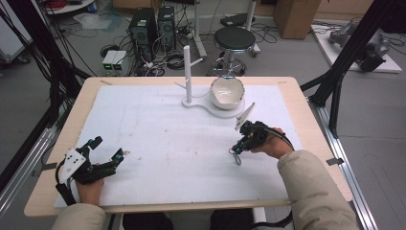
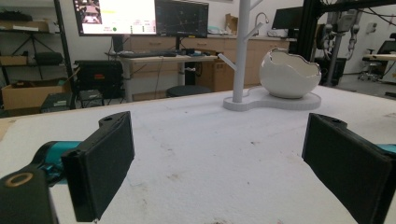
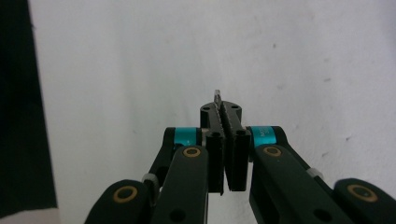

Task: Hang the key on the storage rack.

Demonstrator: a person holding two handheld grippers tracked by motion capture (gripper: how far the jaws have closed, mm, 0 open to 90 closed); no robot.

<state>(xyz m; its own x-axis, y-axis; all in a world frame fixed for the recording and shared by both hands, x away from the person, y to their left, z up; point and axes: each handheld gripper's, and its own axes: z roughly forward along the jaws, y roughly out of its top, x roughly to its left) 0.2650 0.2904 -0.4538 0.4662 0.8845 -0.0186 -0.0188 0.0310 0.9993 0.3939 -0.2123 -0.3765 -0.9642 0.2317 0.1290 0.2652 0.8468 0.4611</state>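
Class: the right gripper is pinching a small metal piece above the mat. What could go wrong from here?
1. The right gripper holds the metal piece by a thin edge, most of it hanging below, so it may slip out.
2. Carried toward the stand, it could knock the cracked-egg bowl beside it.

From above we are looking down on the table (image 1: 191, 143); our left gripper camera is skimming low toward the stand (image 2: 241, 51); the right is facing the mat closely.
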